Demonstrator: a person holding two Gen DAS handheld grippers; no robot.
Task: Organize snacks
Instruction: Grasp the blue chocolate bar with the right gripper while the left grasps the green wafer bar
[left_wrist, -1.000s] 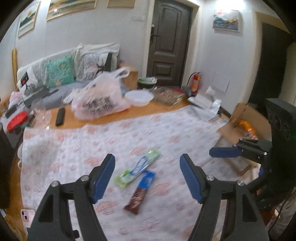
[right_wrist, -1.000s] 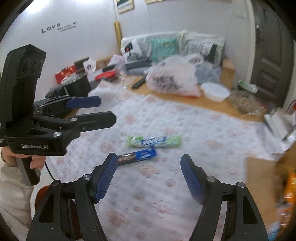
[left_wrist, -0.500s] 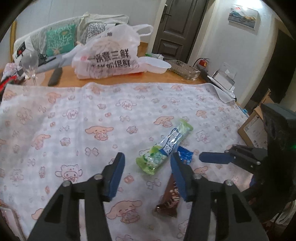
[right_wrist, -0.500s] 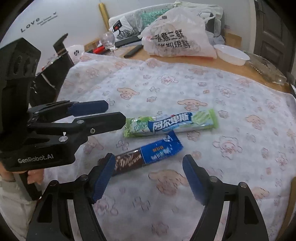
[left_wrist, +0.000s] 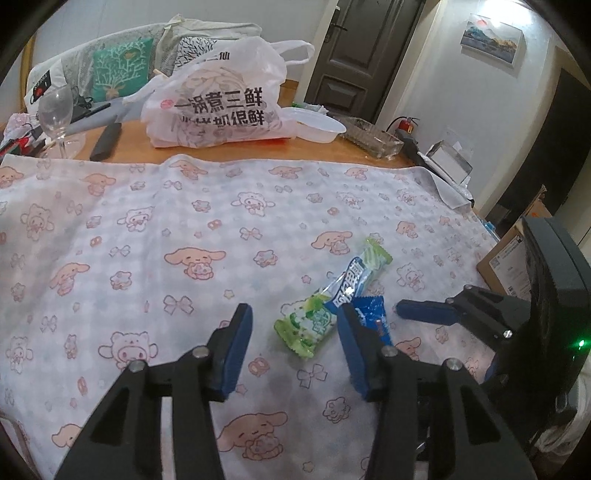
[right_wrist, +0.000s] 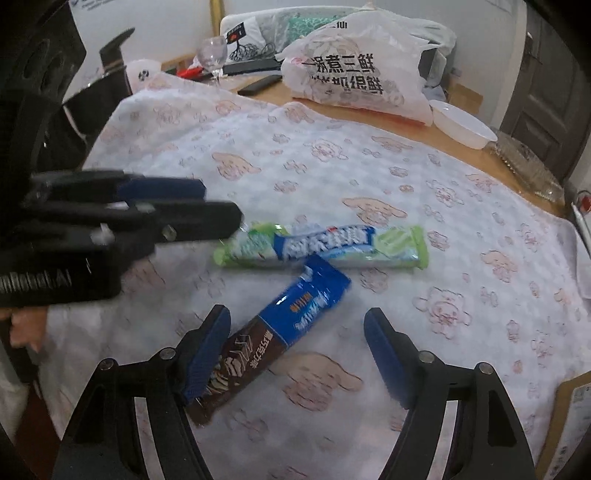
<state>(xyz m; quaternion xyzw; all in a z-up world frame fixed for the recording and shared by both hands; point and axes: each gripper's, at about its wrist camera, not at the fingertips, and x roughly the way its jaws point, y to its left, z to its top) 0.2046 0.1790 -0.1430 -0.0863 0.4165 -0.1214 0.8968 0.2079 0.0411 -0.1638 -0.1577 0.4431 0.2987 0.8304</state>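
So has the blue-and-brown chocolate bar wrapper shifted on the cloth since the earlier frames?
Yes. In the right wrist view the blue-and-brown chocolate bar wrapper has swung from roughly parallel to the green candy stick pack to steeply angled, its blue end touching it.

Both black plastic two-finger grippers, left (left_wrist: 295, 347) and right (right_wrist: 297, 354), carry ribbed blue rubber finger pads (left_wrist: 236, 350) and silver round screws (right_wrist: 167, 353); white lettering (right_wrist: 35, 282) marks one body, a green light (left_wrist: 581, 343) the other

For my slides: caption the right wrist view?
Open right gripper straddling a blue-brown snack bar beside a green candy pack.
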